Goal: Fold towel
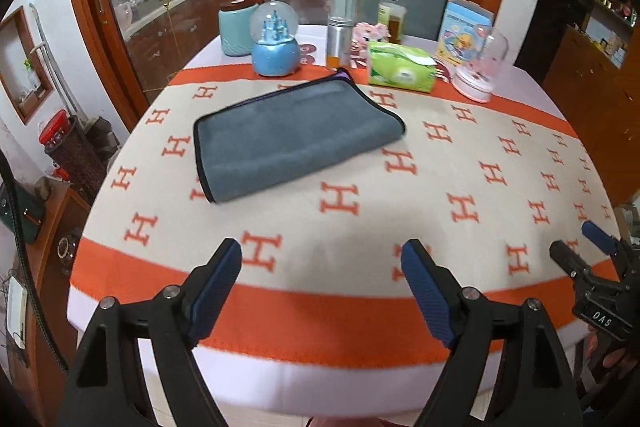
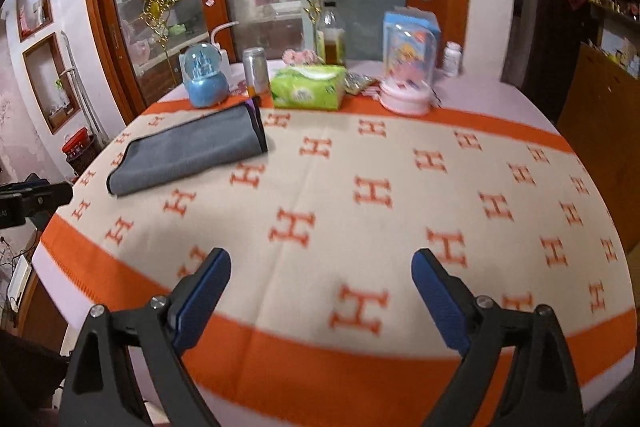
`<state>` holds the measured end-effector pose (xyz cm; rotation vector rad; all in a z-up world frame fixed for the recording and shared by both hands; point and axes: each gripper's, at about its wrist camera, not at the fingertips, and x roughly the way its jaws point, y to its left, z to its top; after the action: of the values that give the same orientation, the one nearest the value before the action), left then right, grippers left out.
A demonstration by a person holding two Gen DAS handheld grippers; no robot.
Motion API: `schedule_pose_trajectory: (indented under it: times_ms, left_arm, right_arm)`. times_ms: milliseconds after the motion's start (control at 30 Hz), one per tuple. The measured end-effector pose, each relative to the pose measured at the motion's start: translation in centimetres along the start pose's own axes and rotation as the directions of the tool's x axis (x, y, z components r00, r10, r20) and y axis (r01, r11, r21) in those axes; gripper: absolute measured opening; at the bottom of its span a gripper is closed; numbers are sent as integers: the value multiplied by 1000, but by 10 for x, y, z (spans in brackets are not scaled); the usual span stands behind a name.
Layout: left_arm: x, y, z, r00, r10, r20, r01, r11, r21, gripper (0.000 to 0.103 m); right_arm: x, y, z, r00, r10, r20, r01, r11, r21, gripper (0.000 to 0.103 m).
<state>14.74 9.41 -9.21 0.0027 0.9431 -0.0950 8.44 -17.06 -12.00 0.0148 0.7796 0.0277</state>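
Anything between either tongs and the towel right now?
Nothing visible. Only bare patterned cloth lies between the open left tongs and the towel, and likewise for the open right tongs. The snow globe and tissue pack sit beyond the towel's far edge.

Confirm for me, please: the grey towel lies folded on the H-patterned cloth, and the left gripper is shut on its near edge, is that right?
Not quite. The grey towel does lie folded on the H-patterned cloth, but the left gripper is open and holds nothing; it hangs over the cloth's near orange border, apart from the towel. The left wrist view shows this.
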Motion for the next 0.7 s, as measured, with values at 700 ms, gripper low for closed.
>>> schedule_pose_trajectory:
  times_ms: [700]
  left_arm:
    - [-99,-70,-30,996,-62,66,55,994,95,102]
  right_arm:
    - [-122,-21,-14,997,18,-73,-5,985,172,102]
